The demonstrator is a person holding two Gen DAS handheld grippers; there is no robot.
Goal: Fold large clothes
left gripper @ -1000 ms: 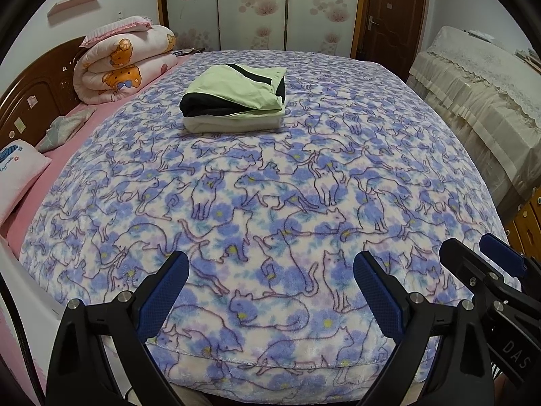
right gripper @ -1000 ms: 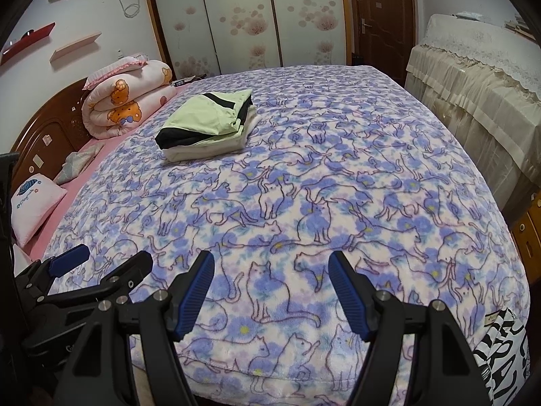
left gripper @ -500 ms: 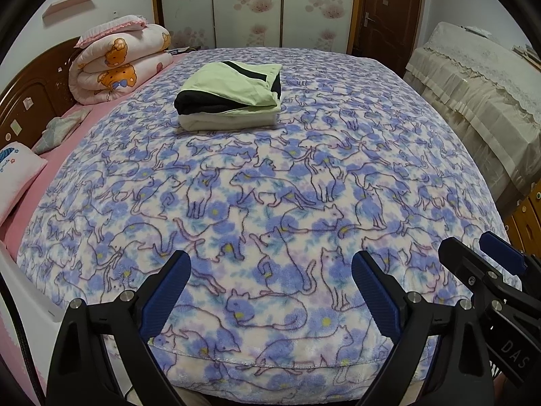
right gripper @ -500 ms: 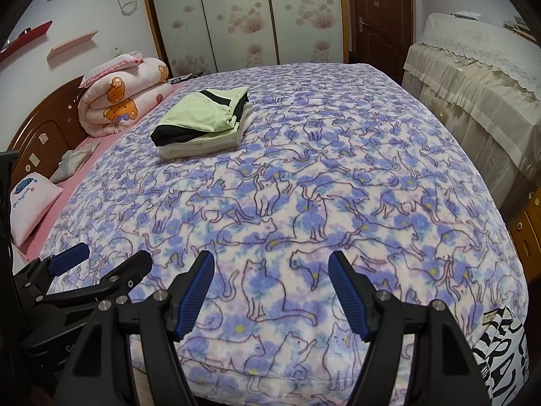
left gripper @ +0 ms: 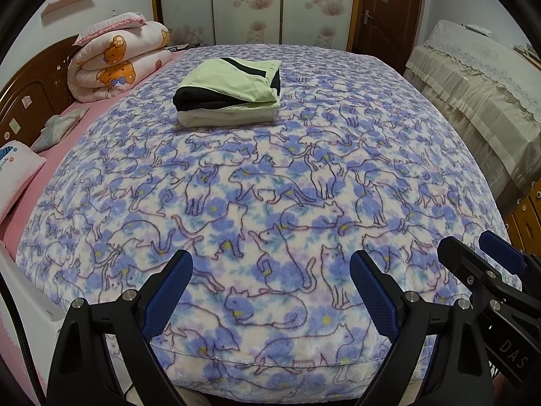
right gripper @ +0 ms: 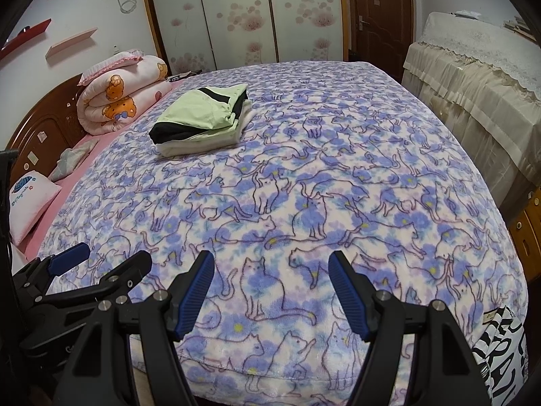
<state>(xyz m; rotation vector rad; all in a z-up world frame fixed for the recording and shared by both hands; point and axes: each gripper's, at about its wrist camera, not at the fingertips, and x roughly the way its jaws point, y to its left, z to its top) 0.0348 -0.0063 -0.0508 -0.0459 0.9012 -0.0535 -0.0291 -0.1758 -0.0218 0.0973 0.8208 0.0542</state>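
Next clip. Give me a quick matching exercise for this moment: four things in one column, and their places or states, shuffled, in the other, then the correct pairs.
Things:
1. folded clothes
2. rolled quilt
3. left gripper
4. door

Places or states:
A. open, nothing between the fingers
B. by the headboard
C. stacked on the cat blanket
D. shut, at the far wall

Pairs: 1-C, 2-B, 3-A, 4-D

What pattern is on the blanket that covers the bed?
The blanket has outlined cats on blue flowers; the left wrist view shows it best.
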